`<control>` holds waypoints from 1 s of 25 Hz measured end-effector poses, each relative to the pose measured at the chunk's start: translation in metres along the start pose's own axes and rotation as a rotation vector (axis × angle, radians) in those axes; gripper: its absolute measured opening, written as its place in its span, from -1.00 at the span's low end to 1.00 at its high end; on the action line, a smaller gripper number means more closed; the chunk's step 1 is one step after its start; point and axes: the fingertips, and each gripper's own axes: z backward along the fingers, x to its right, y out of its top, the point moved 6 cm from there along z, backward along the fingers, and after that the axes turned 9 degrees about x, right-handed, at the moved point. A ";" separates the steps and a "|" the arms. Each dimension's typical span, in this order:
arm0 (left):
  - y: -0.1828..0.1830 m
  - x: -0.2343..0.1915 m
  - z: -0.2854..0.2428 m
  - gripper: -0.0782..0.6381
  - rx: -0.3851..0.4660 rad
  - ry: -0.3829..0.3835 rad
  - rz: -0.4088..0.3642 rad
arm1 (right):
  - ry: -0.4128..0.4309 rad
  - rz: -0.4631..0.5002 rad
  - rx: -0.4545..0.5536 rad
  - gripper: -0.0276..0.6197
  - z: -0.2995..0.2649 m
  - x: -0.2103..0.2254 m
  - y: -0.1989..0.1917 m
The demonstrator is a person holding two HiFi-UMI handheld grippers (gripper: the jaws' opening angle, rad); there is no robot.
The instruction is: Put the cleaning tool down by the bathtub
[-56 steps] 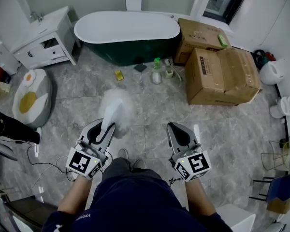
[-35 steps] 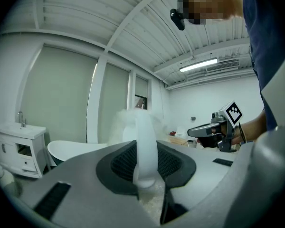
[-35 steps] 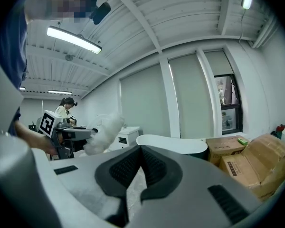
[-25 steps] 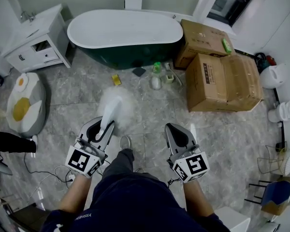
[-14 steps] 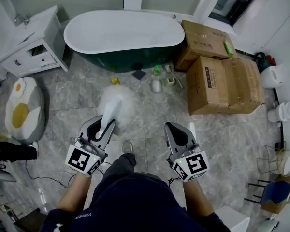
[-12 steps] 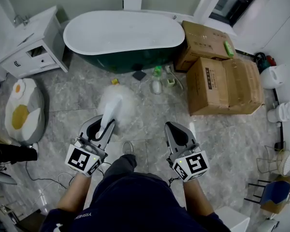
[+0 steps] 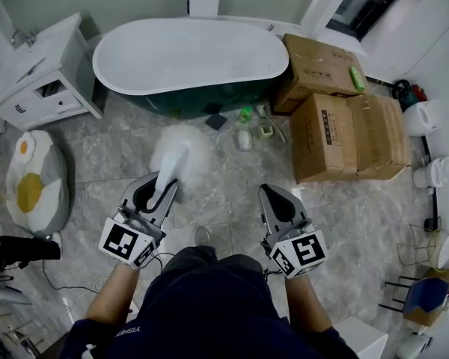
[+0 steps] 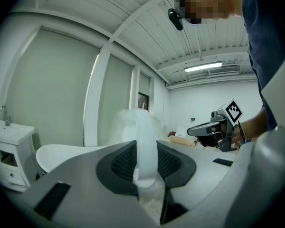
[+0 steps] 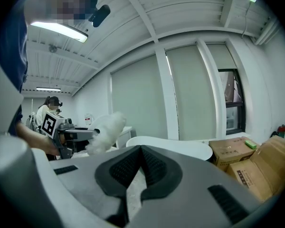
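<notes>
Head view | left claw point(image 7: 161, 188) grips duster point(image 7: 181, 152) handle — right claw point(image 7: 270, 194) closed, empty | open floor point(image 7: 236, 174) before bathtub point(image 7: 191, 54)

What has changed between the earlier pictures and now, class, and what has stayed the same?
The person has stepped toward the bathtub, bringing the fluffy duster nearer to it; the white cabinet has slid left in the head view. Nothing was taken hold of or let go. The left gripper still clamps the duster's handle; the right gripper stays shut and empty.

One bathtub point(image 7: 187, 54) — two cardboard boxes point(image 7: 318, 62) point(image 7: 352, 137) — one fluffy duster point(image 7: 181, 149), one vanity cabinet point(image 7: 37, 81).
</notes>
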 end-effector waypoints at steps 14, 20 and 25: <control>0.004 -0.050 -0.037 -0.48 0.009 -0.008 -0.014 | -0.018 -0.005 0.014 -0.90 -0.054 0.028 0.005; 0.004 -0.059 -0.056 -0.48 0.007 0.001 -0.015 | -0.023 -0.013 0.018 -0.90 -0.072 0.047 0.006; -0.001 -0.067 -0.085 -0.48 0.002 0.020 -0.012 | -0.005 -0.019 0.023 -0.90 -0.092 0.075 0.004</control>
